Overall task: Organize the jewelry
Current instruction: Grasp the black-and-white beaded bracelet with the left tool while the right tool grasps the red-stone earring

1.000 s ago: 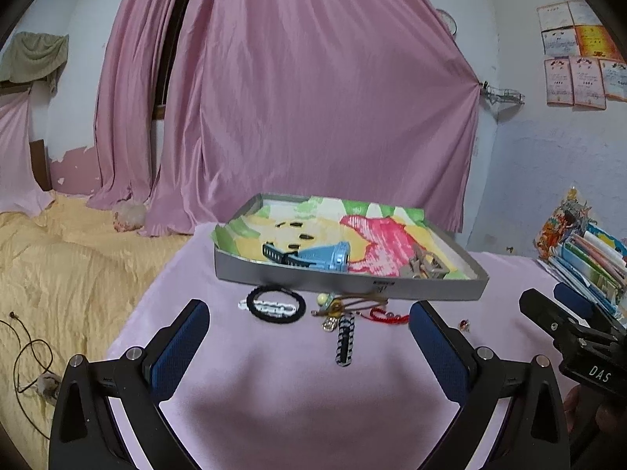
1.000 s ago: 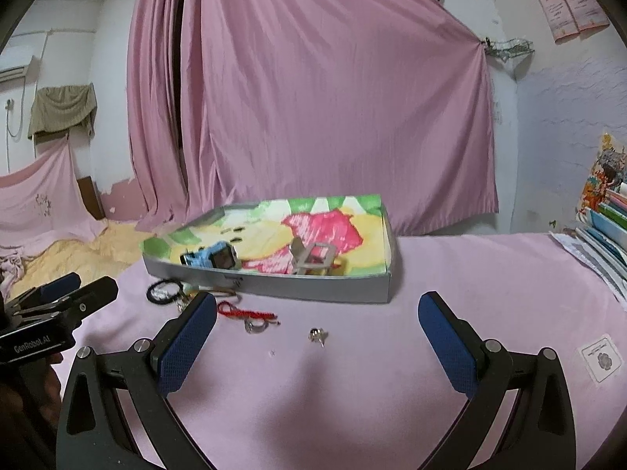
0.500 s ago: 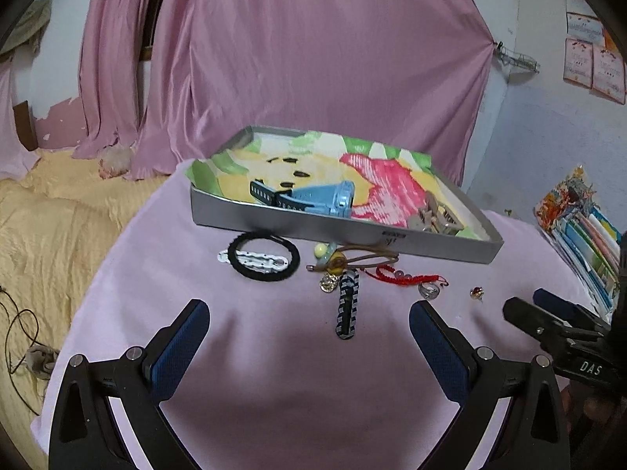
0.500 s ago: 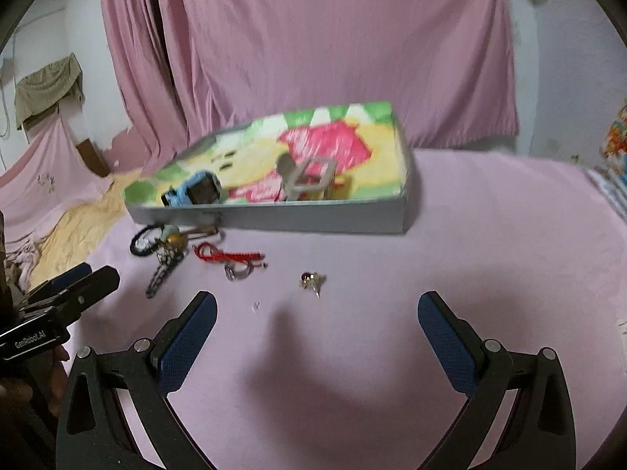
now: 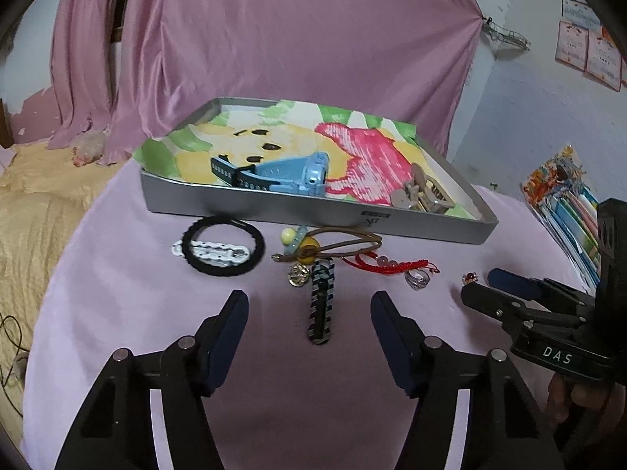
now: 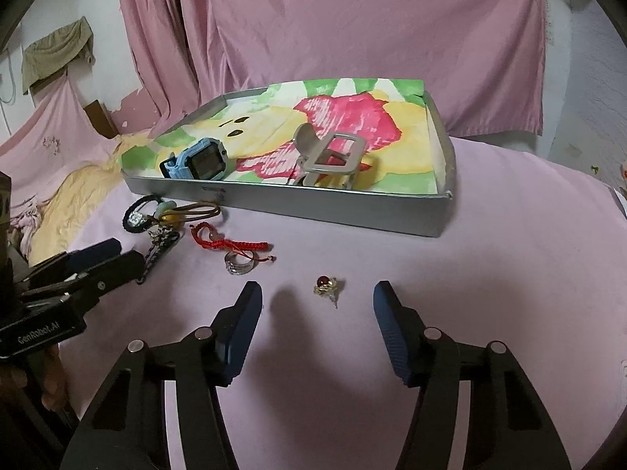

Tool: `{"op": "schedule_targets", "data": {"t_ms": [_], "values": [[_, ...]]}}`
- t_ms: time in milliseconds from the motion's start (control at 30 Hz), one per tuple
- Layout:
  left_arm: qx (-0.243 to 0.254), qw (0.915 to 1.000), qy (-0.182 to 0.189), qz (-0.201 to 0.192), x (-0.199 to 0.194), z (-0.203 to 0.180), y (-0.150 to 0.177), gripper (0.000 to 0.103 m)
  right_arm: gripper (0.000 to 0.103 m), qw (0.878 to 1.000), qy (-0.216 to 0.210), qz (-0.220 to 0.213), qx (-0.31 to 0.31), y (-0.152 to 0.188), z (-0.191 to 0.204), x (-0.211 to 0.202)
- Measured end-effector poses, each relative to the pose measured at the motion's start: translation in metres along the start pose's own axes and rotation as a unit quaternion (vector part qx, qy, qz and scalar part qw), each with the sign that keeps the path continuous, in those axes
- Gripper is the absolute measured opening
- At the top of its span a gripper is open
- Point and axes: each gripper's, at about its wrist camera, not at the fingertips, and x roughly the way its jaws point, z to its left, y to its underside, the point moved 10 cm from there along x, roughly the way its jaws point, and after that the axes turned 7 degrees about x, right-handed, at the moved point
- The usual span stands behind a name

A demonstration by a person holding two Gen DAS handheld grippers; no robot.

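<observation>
A grey tray [image 5: 313,211] lined with a cartoon picture holds a blue watch [image 5: 298,174] and a grey clip [image 5: 419,194]. In front of it on the pink cloth lie a black hair tie [image 5: 223,244], a brown cord with a yellow bead [image 5: 309,252], a red bracelet [image 5: 386,264] and a silver ring [image 5: 418,279]. My left gripper [image 5: 309,309] is open, low over a striped braided band [image 5: 322,301] that lies between its fingers. My right gripper [image 6: 318,301] is open just short of a gold ring with a red stone [image 6: 327,286].
A stack of colourful books [image 5: 568,196] stands at the table's right edge. A yellow blanket [image 5: 31,203] lies off the left side, and pink curtains [image 5: 274,39] hang behind. The two grippers sit close side by side, with the right gripper [image 5: 509,290] beside the left.
Both grippers have come forward and down toward the loose jewelry. Their jaws stand narrower than in the earlier frames, though nothing is held.
</observation>
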Motion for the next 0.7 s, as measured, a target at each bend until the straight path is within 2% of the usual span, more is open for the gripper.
{"op": "schedule_targets", "data": {"t_ms": [100, 233, 300, 500, 633, 700], "values": [[0.004, 0.9999, 0.004, 0.012, 0.005, -0.002, 0.001, 0.057, 0.044, 1.000, -0.005, 0.005, 0.001, -0.001, 0.001, 0.002], [0.015, 0.9997, 0.006, 0.019, 0.010, -0.007, 0.000, 0.053, 0.039, 1.000, -0.002, 0.007, 0.000, -0.002, 0.001, 0.004], [0.021, 0.9995, 0.005, 0.025, 0.013, -0.010, -0.001, 0.046, 0.036, 1.000, 0.001, 0.006, 0.001, -0.003, 0.000, 0.005], [0.042, 0.9983, -0.025, 0.031, 0.017, -0.010, -0.003, 0.034, 0.022, 1.000, 0.003, 0.007, -0.008, -0.004, 0.002, 0.006], [0.049, 0.9978, -0.035, 0.029, 0.016, -0.009, -0.002, 0.031, 0.014, 1.000, -0.003, 0.010, -0.014, -0.003, 0.004, 0.007], [0.055, 0.9972, -0.042, 0.029, 0.015, -0.009, -0.001, 0.025, 0.011, 1.000, -0.007, 0.011, -0.014, -0.003, 0.005, 0.007]]}}
